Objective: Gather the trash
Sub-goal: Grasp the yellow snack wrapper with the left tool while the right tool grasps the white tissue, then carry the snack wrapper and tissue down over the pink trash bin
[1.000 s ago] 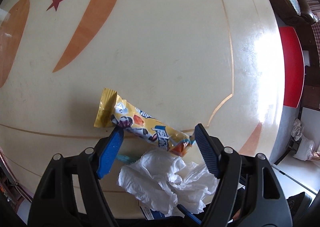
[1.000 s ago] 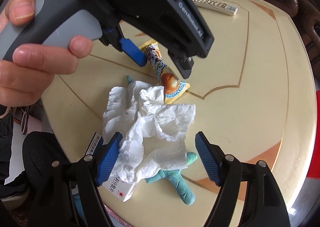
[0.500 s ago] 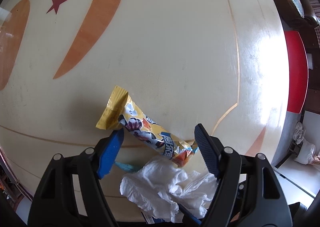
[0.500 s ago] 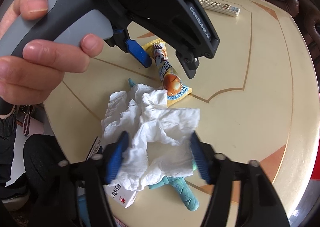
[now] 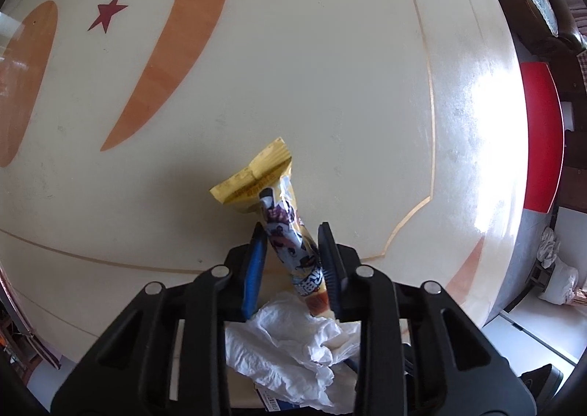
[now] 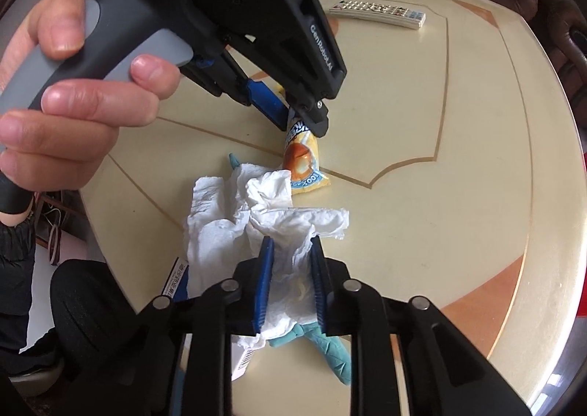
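Left gripper (image 5: 293,261): we see jaws closing, pinching yellow snack wrapper (image 5: 282,221) | right gripper (image 6: 291,280): jaws closing, pinching crumpled white tissue (image 6: 256,217) between fingers

The left gripper (image 6: 301,119) bears "GenRobot.AI" in white on its black housing. The yellow snack wrapper (image 6: 302,162) shows "100" on its blue band. The small box (image 6: 176,278) under the tissue carries print too small to read.

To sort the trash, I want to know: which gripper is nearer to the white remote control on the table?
Left. The left gripper, closing on the snack wrapper, is further up the table toward the remote control; the right gripper, closing on the crumpled tissue, is farther back.
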